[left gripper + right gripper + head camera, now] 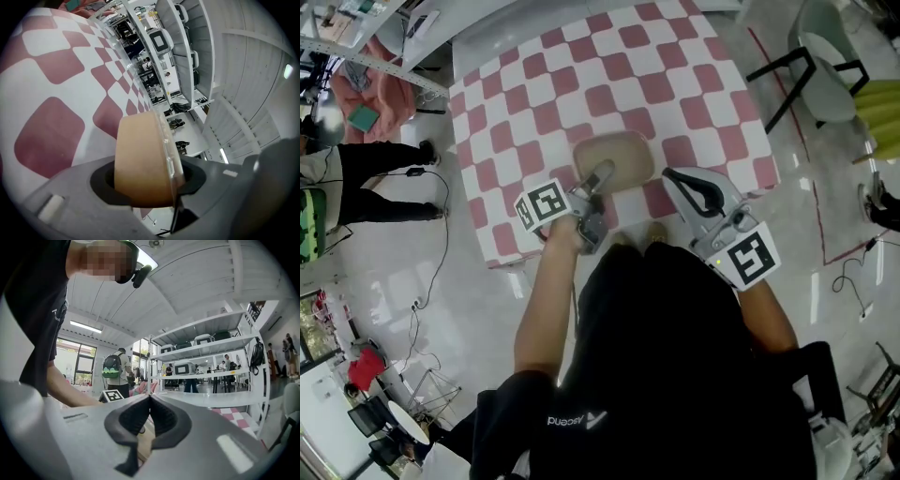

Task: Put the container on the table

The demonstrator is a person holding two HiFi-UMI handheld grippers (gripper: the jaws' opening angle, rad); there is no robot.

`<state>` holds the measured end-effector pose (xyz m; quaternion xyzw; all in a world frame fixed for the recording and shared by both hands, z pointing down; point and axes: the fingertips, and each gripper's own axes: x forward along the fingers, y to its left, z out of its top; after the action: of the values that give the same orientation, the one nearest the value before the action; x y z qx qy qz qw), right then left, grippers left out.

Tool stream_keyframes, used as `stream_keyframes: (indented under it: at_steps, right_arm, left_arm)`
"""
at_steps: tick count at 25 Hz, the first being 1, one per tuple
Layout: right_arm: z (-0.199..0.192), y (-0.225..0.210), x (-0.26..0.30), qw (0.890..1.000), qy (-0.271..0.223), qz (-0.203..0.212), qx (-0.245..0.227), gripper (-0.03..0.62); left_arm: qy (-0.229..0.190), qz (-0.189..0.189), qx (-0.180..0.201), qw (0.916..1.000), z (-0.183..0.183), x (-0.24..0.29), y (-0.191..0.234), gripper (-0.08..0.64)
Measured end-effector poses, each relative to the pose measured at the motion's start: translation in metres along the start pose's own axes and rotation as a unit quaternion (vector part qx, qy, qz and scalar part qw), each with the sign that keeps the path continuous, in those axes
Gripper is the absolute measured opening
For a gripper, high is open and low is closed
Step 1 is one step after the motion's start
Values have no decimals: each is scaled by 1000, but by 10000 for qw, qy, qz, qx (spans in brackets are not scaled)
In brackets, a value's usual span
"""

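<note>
A tan, shallow container [614, 155] with a clear lid sits over the near part of the pink-and-white checked table [544, 84]. My left gripper [602, 174] is shut on its near rim. In the left gripper view the container's wall [140, 159] fills the gap between the dark pads, with the checked cloth behind it. Whether its base touches the cloth I cannot tell. My right gripper [670, 173] hovers at the table's front edge, just right of the container. Its jaws meet at the tips [150, 399] with nothing between them.
A chair [825, 66] stands on the floor right of the table. A person [366, 178] stands at the left beside a shelf unit, with cables on the floor. The right gripper view shows white shelving and a person with a backpack [112, 369].
</note>
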<state>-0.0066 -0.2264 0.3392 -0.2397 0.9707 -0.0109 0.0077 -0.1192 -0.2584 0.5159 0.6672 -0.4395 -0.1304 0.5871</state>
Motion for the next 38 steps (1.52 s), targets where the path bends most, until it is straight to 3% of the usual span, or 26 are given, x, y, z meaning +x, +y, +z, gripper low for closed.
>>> stream_keyframes:
  at_steps: [5, 10, 17, 21, 24, 26, 28, 32, 34, 36, 38]
  right_arm:
    - [-4, -3, 10, 10000, 39, -56, 42, 3]
    - [-7, -5, 16, 9999, 64, -89, 74, 3]
    - [-10, -4, 21, 9999, 83, -87, 67, 3]
    - [-10, -4, 23, 9999, 94, -75, 66, 3]
    - [-13, -1, 26, 9999, 130, -33, 64, 3]
    - [-15, 3, 29, 9999, 128, 7, 78, 3]
    - [-16, 7, 34, 9999, 108, 47, 113, 3]
    - [-18, 16, 40, 9996, 93, 126, 223, 3]
    - [-16, 19, 41, 9996, 53, 159, 247, 3]
    - [-15, 21, 42, 9996, 12, 206, 174, 3]
    - [-13, 23, 44, 9996, -22, 245, 124, 3]
  left_arm:
    - [201, 489, 595, 9968, 0, 4, 4, 347]
    - [326, 1124, 1354, 9839, 0, 1, 13, 462]
    - [217, 1799, 1779, 9672, 7, -13, 27, 534]
    - [-107, 2055, 1902, 9599, 18, -25, 29, 548]
    - [-455, 2076, 2262, 9506, 31, -35, 17, 548]
    - [-821, 1868, 2660, 9421, 41, -43, -1, 546]
    - [-1167, 1430, 3150, 9310, 47, -49, -26, 543]
    - [-1636, 635, 4158, 8924, 46, -61, -75, 515]
    - [-1830, 383, 4475, 8745, 44, -70, -92, 401]
    - [-1976, 272, 4730, 8582, 44, -80, -104, 204]
    - [-2015, 275, 4987, 8426, 42, -86, -112, 93]
